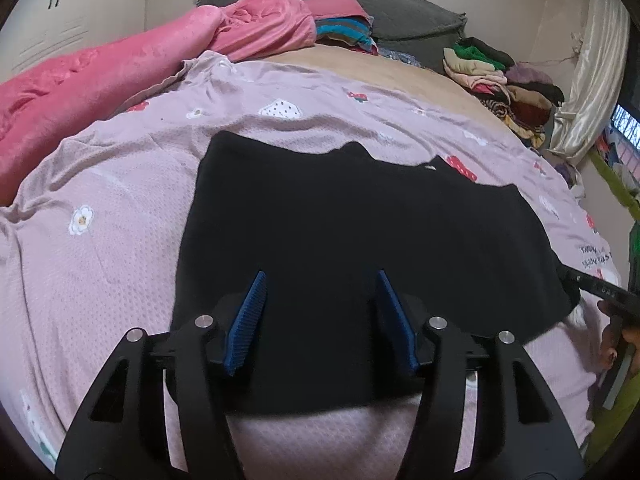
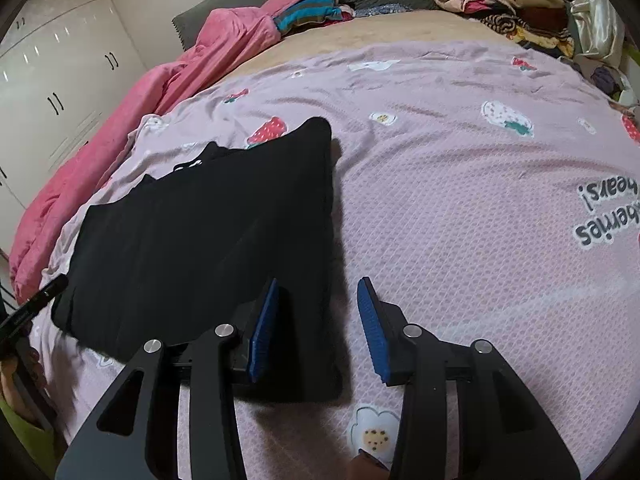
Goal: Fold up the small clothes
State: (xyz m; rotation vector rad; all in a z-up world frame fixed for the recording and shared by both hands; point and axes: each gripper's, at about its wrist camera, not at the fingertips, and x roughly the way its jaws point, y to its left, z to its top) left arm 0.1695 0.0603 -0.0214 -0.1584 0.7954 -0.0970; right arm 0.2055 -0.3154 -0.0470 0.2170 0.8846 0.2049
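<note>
Both tongs gape wide, nothing held: left gripper (image 1: 320, 280) with blue ribbed pads over the cloth, right gripper (image 2: 318, 286) straddling its right edge. Black fabric garment (image 1: 352, 248) lies flat, roughly rectangular, far edge uneven with a small white tag. Near edge sits under left gripper; in right view the garment (image 2: 208, 240) lies mostly left of the fingers. It rests on a lilac quilted bedspread with strawberry and flower prints (image 1: 120, 200). Rumpled pink blanket (image 1: 100, 76) at left, pile of folded clothes (image 2: 508, 4) far right, white wardrobe (image 2: 52, 72) behind.
</note>
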